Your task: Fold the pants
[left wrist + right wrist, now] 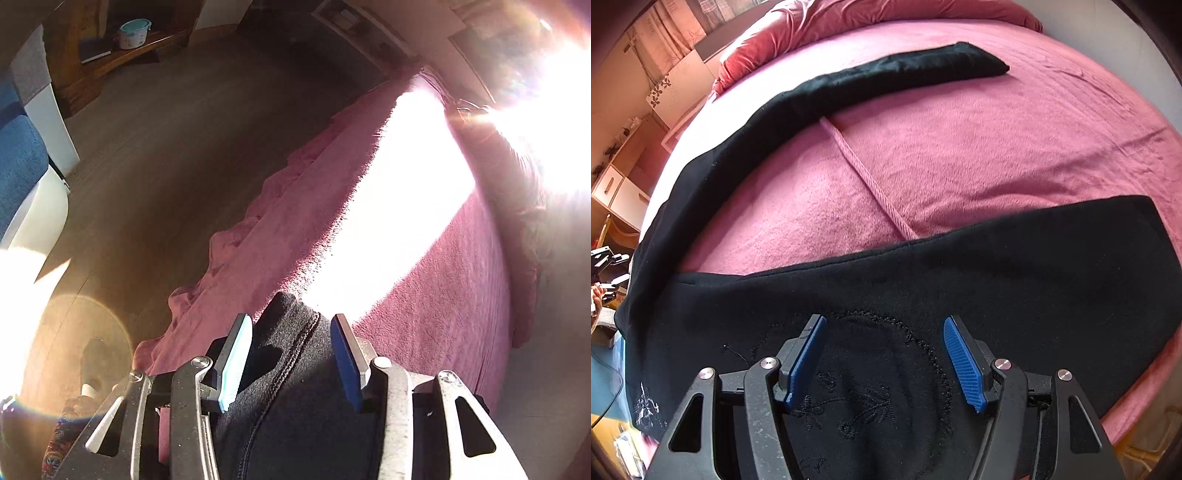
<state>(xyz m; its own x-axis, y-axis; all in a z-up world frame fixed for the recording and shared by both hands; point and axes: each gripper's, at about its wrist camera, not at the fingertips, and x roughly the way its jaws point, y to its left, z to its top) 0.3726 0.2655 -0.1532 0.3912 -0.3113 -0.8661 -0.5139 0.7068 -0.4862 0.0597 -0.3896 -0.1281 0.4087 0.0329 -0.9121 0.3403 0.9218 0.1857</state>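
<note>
Black pants [1015, 266] lie spread on a pink bed cover [960, 147]. One leg runs across the near side, the other leg [886, 74] curves away to the far side. My right gripper [882, 325] is open just above the embroidered part of the pants near the waist. My left gripper [291, 321] is open, its fingers on either side of a black seamed corner of the pants [295, 354] at the bed's edge. Neither gripper holds the cloth.
A pink cord [868, 177] lies on the cover between the legs. Pillows [798, 33] sit at the far end. The wooden floor [177, 147] lies left of the bed, with a shelf and a teal-lidded pot [133, 34]. Strong sun glare washes out part of the cover [399, 206].
</note>
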